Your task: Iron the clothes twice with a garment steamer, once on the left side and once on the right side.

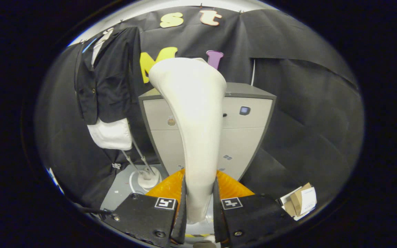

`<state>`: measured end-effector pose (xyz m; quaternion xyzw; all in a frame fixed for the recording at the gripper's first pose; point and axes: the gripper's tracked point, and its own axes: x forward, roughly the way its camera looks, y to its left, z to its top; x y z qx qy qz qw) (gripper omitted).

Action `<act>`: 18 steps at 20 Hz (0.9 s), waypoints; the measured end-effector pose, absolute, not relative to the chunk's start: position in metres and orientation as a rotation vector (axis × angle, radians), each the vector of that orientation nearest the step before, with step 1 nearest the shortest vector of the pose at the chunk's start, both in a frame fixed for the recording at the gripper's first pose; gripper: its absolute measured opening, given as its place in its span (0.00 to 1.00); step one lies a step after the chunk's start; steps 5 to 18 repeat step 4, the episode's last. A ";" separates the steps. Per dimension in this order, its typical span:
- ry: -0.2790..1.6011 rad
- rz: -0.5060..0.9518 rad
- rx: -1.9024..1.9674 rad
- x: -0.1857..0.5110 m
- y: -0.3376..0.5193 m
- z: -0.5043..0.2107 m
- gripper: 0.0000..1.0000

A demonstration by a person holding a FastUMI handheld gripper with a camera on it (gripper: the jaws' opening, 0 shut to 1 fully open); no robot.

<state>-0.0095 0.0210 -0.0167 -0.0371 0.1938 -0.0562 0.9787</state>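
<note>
Both fingers of the gripper [198, 203] are clamping the steamer [193, 113] (handle upright), carrying it; next, probably swinging left toward the jacket [107, 82].

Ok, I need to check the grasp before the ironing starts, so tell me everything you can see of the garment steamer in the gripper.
The garment steamer is a smooth, cream-white, plastic-looking body. Its narrow handle runs up from between the fingers and flares into a broad, rounded head tilted slightly left. The gripper is shut on the handle, both fingers pressing its sides. It rises in front of the grey cabinet, apart from the black jacket hanging off to the left. Its steam face is turned away.
</note>
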 end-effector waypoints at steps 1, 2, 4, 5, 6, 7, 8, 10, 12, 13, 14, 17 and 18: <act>0.385 -0.116 -0.065 -0.016 0.013 -0.014 0.35; 0.383 -0.116 -0.060 -0.023 0.005 -0.010 0.35; 0.372 -0.112 -0.050 -0.035 -0.008 -0.004 0.35; 0.372 -0.112 -0.050 -0.035 -0.008 -0.004 0.35; 0.372 -0.112 -0.050 -0.035 -0.008 -0.004 0.35; 0.372 -0.112 -0.050 -0.035 -0.008 -0.004 0.35; 0.372 -0.112 -0.050 -0.035 -0.008 -0.004 0.35; 0.372 -0.112 -0.050 -0.035 -0.008 -0.004 0.35; 0.372 -0.112 -0.050 -0.035 -0.008 -0.004 0.35; 0.372 -0.112 -0.050 -0.035 -0.008 -0.004 0.35; 0.372 -0.112 -0.050 -0.035 -0.008 -0.004 0.35; 0.372 -0.112 -0.050 -0.035 -0.008 -0.004 0.35; 0.372 -0.112 -0.050 -0.035 -0.008 -0.004 0.35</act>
